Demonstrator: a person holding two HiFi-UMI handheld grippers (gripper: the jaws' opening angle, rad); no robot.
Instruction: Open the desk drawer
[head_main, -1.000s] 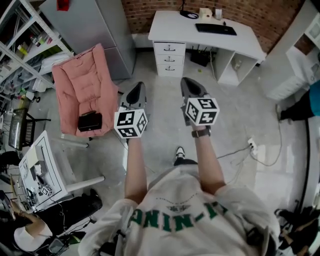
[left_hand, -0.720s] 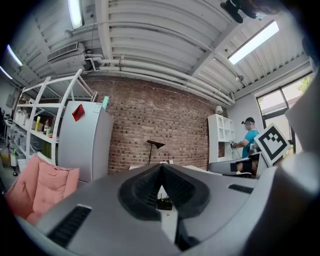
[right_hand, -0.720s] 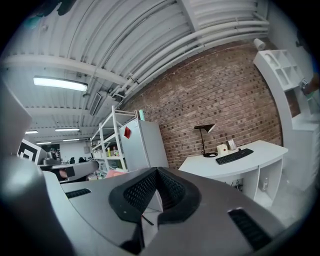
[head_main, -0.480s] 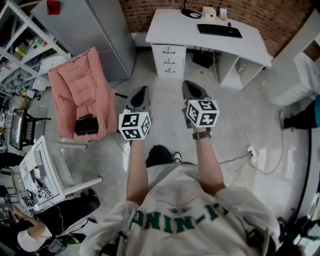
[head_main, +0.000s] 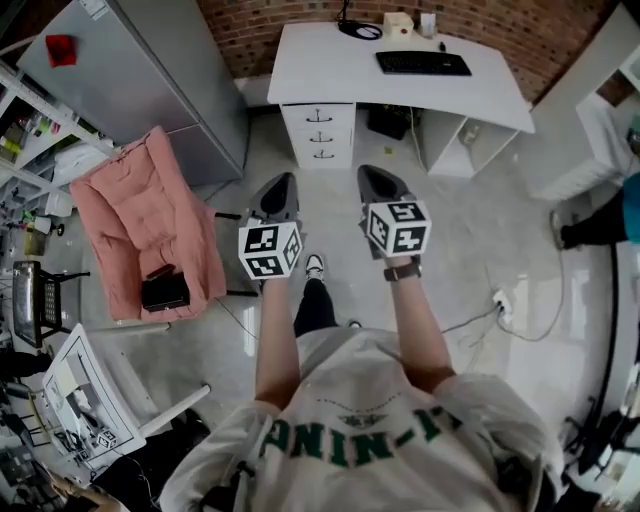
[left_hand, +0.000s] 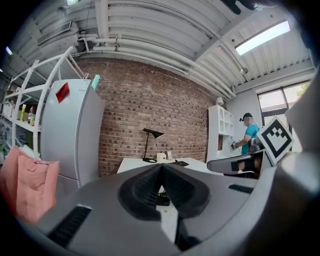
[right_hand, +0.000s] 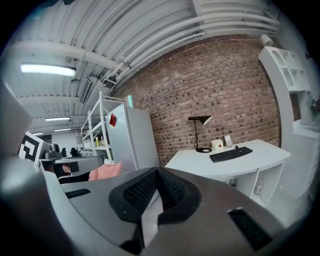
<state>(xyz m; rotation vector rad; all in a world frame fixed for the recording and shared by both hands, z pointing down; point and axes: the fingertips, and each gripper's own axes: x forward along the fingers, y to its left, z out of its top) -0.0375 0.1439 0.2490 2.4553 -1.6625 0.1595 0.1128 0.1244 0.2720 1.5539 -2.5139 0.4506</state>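
approach step, nothing reached yet. left hand-held gripper (head_main: 280, 190) and right hand-held gripper (head_main: 378, 184) both have jaws together, empty. white three-drawer unit (head_main: 320, 135) sits shut under the curved white desk (head_main: 300, 60), well ahead. next: get close, spread jaws, take a handle.

Left tongs (left_hand: 161, 167): jaws closed tip to tip, nothing between them; the grey body fills the lower frame.
Worktop (left_hand: 137, 164): white, just past the tong tips, set against the brick wall (left_hand: 150, 110).
Lamp (left_hand: 150, 139): black, standing at the back of the worktop.
Fridge (left_hand: 70, 132): tall and grey, left of the worktop, with a red sticker (left_hand: 62, 92) near its top.
Pink cushion (left_hand: 27, 187): low at the far left edge.
Right tongs (left_hand: 212, 165): side-on at the right, with the marker cube behind.
Person (left_hand: 248, 139): teal shirt, standing beside the white shelf unit (left_hand: 220, 131).
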